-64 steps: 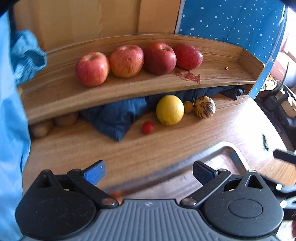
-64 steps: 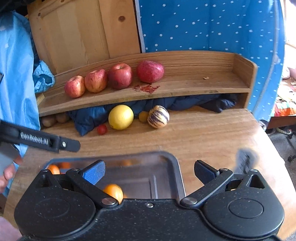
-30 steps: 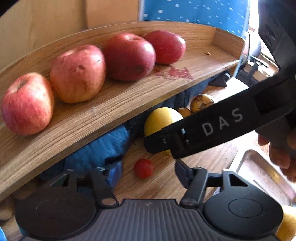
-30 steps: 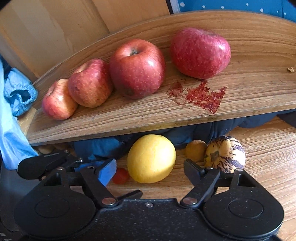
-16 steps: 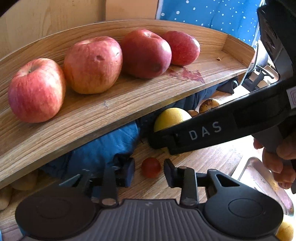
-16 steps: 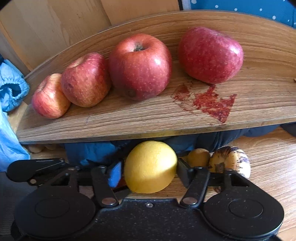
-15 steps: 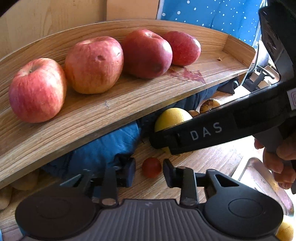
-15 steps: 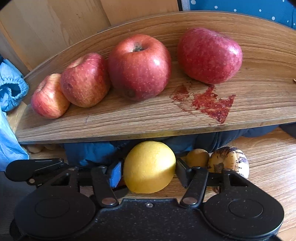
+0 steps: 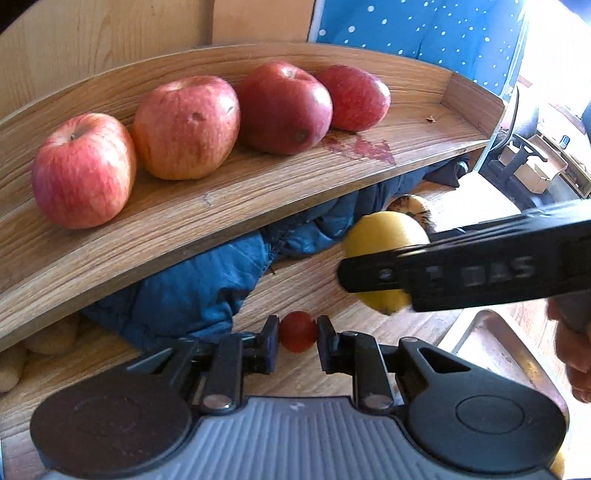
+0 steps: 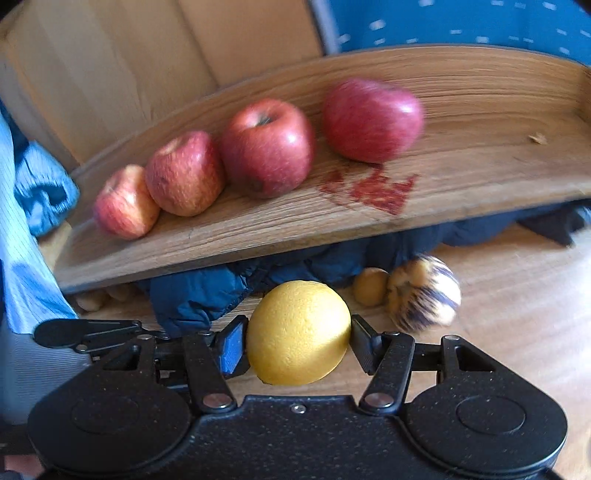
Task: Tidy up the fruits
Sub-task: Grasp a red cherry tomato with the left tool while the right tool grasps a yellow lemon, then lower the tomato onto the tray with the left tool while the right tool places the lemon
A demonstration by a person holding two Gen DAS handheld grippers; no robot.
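Four apples (image 9: 184,125) shelved; my left gripper (image 9: 294,338) clamped one small red fruit (image 9: 297,331), my right gripper (image 10: 297,343) one yellow citrus (image 10: 297,332); tray (image 9: 476,339) cut off.

Four apples (image 9: 184,127) on shelf (image 9: 221,206) of brown wood grain: pink-red streaked at 9 o'clock, deep red toward 1 o'clock. Dark red stain (image 9: 364,149) beside them. Yellow citrus (image 10: 298,332). Small red tomato (image 9: 297,330). Cream fruit striped purple (image 10: 424,299). Navy cloth (image 9: 192,288). Blue backdrop dotted white (image 9: 417,26). Silver tray (image 9: 491,350).
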